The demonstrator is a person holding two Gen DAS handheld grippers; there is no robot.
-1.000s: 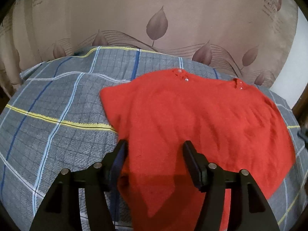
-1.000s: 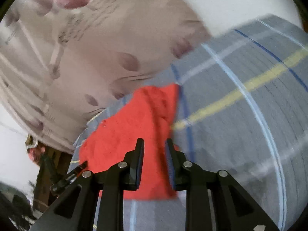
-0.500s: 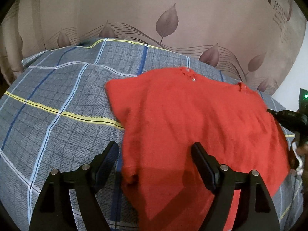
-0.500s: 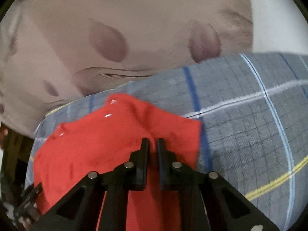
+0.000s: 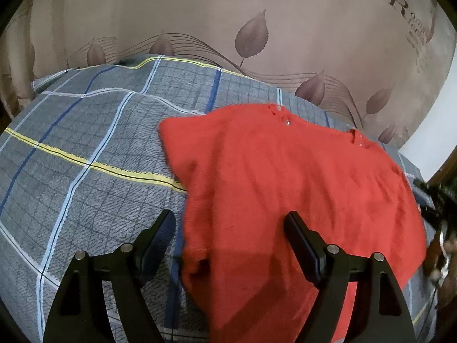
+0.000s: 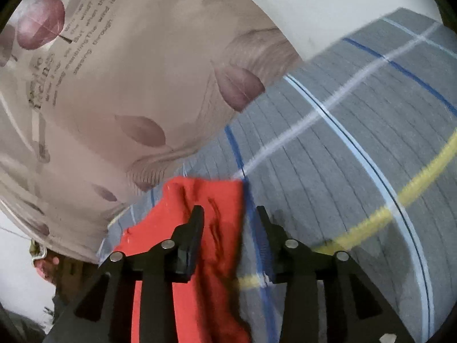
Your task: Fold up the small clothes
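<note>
A small red knitted top (image 5: pixel 285 188) lies spread flat on a grey plaid blanket (image 5: pixel 85 143), neckline toward the curtain. My left gripper (image 5: pixel 230 220) hovers open and wide over the top's near left hem, pads clear of the cloth. At the far right edge of the left wrist view, the right gripper (image 5: pixel 434 197) shows as a dark shape. In the right wrist view the red top (image 6: pixel 200 200) runs under my right gripper (image 6: pixel 230 214). Its jaws are opening, with the top's side edge between the fingers and neither pad pressing on it.
A beige curtain (image 5: pixel 228 14) with a leaf print hangs close behind the bed. A white wall (image 5: pixel 428 131) shows at the right. The blanket (image 6: pixel 357 157) stretches on beyond the top with blue, white and yellow stripes.
My left jaws spread wider, then held still. The right gripper closed on the top's edge half a second ago and has now parted; its view has swung and tilted.
</note>
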